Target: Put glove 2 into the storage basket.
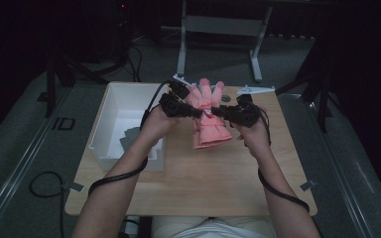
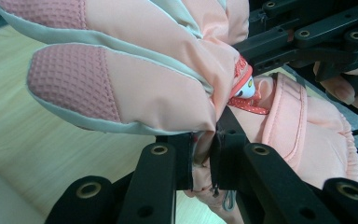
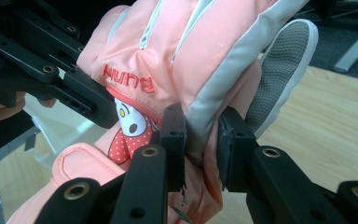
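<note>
The pink glove (image 1: 209, 116) hangs in the air above the wooden table (image 1: 218, 173), its fingers pointing away from the person and its cuff drooping toward them. A small cartoon patch (image 3: 129, 122) sits on its back near the wrist strap. The left gripper (image 1: 194, 112) is clamped on one side of the glove's middle, the right gripper (image 1: 217, 113) pinches the other side. A white bin (image 1: 110, 106) stands just left of the hands.

— What are the grippers like?
— The left gripper (image 1: 198, 112) and right gripper (image 1: 214, 113) are black, with brass-ringed holes along flat bars. A black cable (image 1: 116, 177) trails down each bare forearm.
</note>
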`<state>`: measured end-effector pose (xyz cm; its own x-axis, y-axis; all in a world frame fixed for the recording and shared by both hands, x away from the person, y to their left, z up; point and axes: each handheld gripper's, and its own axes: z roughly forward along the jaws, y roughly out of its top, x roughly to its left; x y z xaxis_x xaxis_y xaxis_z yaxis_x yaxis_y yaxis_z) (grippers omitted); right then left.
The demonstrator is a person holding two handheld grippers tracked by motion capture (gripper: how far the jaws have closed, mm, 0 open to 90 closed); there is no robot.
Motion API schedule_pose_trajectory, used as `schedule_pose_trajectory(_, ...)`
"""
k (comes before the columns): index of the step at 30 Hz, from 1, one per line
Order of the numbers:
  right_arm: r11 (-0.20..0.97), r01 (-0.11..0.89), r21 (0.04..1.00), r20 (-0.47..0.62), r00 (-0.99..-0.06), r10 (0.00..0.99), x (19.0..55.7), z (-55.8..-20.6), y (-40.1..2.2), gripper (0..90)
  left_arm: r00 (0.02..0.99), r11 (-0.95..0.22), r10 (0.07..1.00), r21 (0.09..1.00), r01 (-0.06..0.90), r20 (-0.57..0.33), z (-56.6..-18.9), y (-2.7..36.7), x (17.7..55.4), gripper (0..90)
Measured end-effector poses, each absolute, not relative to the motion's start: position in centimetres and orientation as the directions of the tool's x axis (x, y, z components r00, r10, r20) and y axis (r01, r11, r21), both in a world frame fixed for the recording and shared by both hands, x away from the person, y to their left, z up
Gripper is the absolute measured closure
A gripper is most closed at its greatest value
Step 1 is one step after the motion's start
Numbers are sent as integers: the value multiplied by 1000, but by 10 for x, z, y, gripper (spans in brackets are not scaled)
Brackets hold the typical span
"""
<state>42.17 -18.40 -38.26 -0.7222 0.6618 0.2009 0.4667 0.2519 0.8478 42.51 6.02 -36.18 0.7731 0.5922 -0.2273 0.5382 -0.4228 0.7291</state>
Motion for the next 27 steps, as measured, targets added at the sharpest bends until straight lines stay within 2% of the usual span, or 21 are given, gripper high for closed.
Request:
schedule_pose_trajectory(9, 274, 431, 860, 176, -753, 634, 428, -357, -153, 744, 754, -409, 625, 739, 536, -201, -337, 91, 421, 804)
schedule_pose_trajectory(27, 313, 391, 866, 163, -812, 561, 433, -334, -89, 744, 689, -379, 703, 729, 570, -174, -311, 150, 402, 804)
